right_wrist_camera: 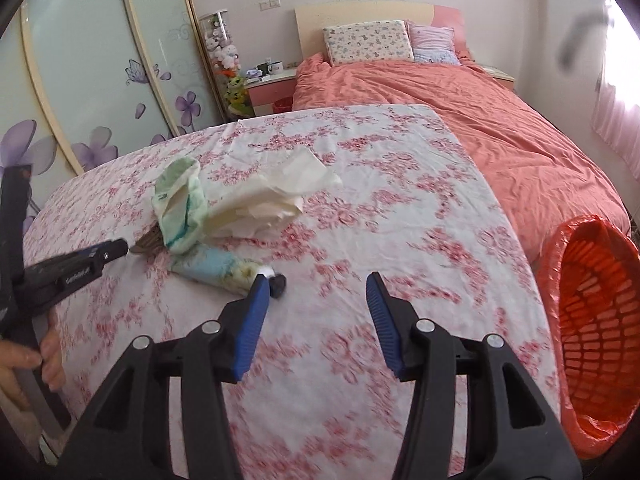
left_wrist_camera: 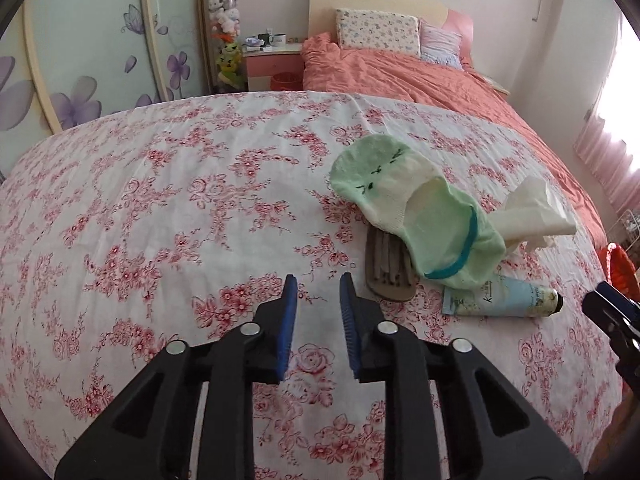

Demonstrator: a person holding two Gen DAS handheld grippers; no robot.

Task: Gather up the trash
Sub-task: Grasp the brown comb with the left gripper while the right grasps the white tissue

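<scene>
Hovering left gripper (left_wrist_camera: pixel 318 280): jaws a narrow gap apart, nothing between them, above bare floral cloth (left_wrist_camera: pixel 160 200), left of the pile.
Right gripper (right_wrist_camera: pixel 316 280): jaws wide apart and empty; its left fingertip (right_wrist_camera: pixel 260 280) shows just in front of the tube's black cap.
Tube (right_wrist_camera: pixel 224 270): pale blue, lying flat on the cloth at the near edge of the pile.
Sock (left_wrist_camera: pixel 420 216): light green, draped over a brown slipper (left_wrist_camera: pixel 388 272), touching the tube's flat end.
Tissue (right_wrist_camera: pixel 276 200): crumpled white, beside the sock on its far side.
Bin (right_wrist_camera: pixel 592 320): orange basket lined with an orange bag, at the cloth's right edge, well apart from the pile.
Hand (right_wrist_camera: pixel 24 360): grips the left gripper's handle at the frame's left edge.
</scene>
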